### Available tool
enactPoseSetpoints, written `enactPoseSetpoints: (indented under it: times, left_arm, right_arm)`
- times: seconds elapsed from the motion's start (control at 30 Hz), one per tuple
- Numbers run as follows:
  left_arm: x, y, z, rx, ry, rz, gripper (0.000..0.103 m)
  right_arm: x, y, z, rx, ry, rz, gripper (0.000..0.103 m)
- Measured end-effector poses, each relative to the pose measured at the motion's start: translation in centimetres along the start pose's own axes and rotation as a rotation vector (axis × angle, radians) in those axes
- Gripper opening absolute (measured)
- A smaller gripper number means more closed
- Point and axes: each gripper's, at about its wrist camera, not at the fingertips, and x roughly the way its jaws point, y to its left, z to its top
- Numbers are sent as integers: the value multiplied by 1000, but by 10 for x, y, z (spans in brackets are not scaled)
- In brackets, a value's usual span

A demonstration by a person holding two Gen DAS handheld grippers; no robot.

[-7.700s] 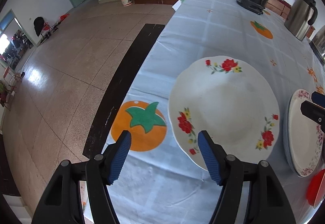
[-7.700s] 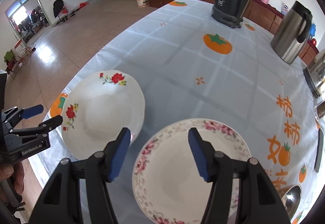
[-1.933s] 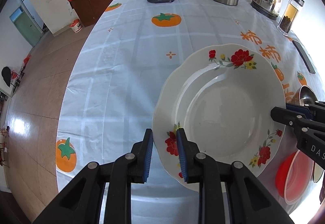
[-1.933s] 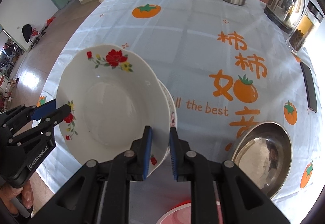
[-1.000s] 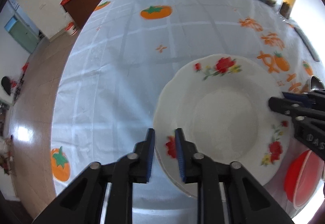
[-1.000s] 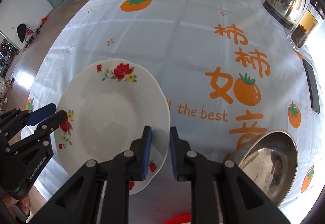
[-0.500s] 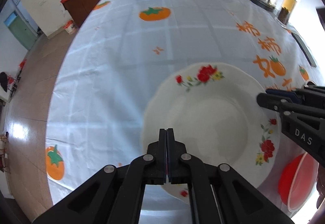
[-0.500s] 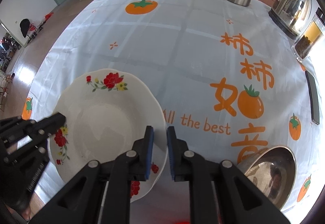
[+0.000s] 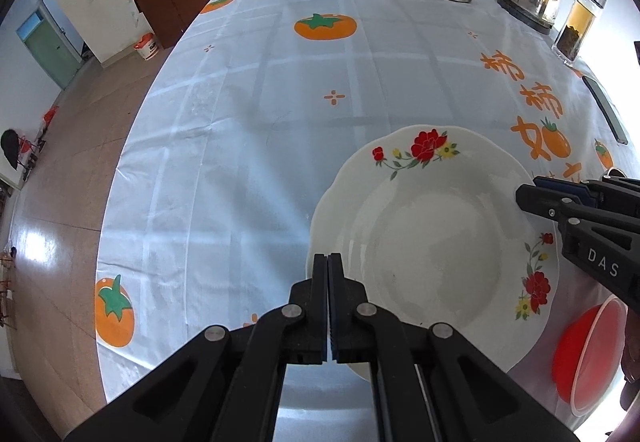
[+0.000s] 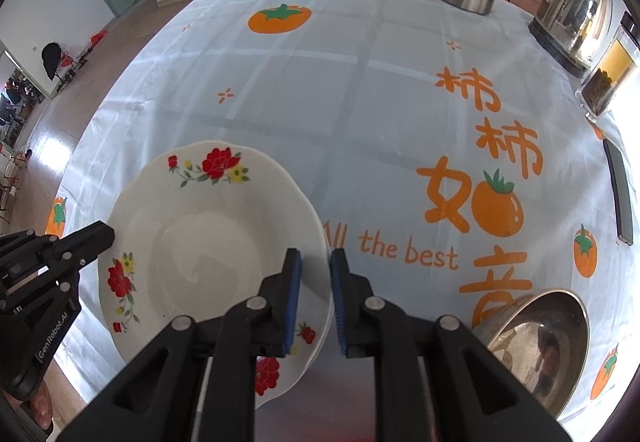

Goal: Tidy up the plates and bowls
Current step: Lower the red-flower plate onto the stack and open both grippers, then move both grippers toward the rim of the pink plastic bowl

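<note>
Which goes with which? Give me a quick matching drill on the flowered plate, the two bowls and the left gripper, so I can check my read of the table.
Things:
1. flowered plate
2. red bowl
3. steel bowl
4. left gripper

Place or state:
A. shut, holding nothing
B. right of the "All the best" lettering
C. lying between the two grippers
D. lower right corner of the left wrist view

Pairs: 1-C, 2-D, 3-B, 4-A

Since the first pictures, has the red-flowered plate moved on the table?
Yes. The red-flowered plate went from beside the edge persimmon print toward the orange lettering, onto another plate's rim.
</note>
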Motion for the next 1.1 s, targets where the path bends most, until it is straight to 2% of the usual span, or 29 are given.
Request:
enactPoseSetpoints:
  times: [0.43,0.5,0.53,0.57,0.6,0.63,0.7,1.1]
  left_arm:
    - [-1,5,-6,-13,5,8,4]
    - [-1,6,-7,-15,10,16,14]
    - [-1,5,-7,-15,9,22,31]
    - [-3,6,-8,-15,-3,36,56]
    - [-6,7,-9,-18,-21,54,68]
    - [-10,8,-10,-23,-48,74,82]
    - [-16,10,-11,-34,-81,75,83]
    - [-29,5,-17,-40,-75,40,83]
  right_arm:
    - [-1,2,-6,6,-6,-7,19]
    - [-1,3,-7,8,-10,5,26]
    - [-1,4,-7,7,-10,10,29]
    - [-2,5,-8,6,-8,8,30]
    - [-2,6,-9,7,-6,10,34]
    - [-2,6,-10,10,-4,15,44]
    - [-5,7,-13,19,-12,20,49]
    - [-35,10,-25,37,-63,33,49]
